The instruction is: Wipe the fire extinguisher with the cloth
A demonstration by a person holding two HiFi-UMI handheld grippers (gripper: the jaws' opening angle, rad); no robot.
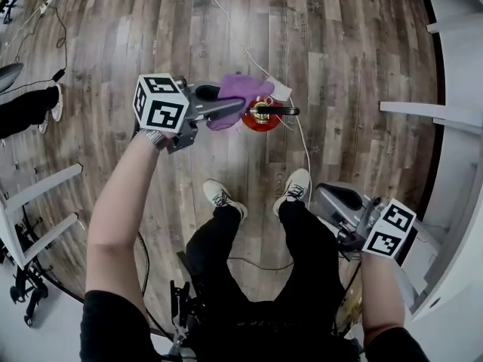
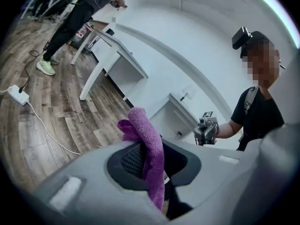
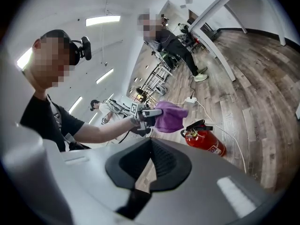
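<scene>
Two grippers: the left gripper (image 1: 234, 105) is clamped on a bunched purple cloth (image 1: 243, 89), while the right gripper (image 3: 151, 161) has its jaws pressed together with nothing between them. A red fire extinguisher (image 3: 204, 141) with a black handle stands on the wooden floor (image 1: 339, 74), near the cloth.

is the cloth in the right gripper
No, the cloth is pinched in the left gripper; the right gripper is shut and empty.

Purple cloth (image 1: 243, 89), vivid over the fire extinguisher (image 1: 256, 124), which has a red body and a black handle. The floor (image 1: 355, 66) runs in brown-grey wood-grain planks. The left gripper (image 1: 238, 106) is grey, its cube (image 1: 161, 104) patterned with black-and-white square markers. The cable (image 1: 305, 143) is white.
</scene>
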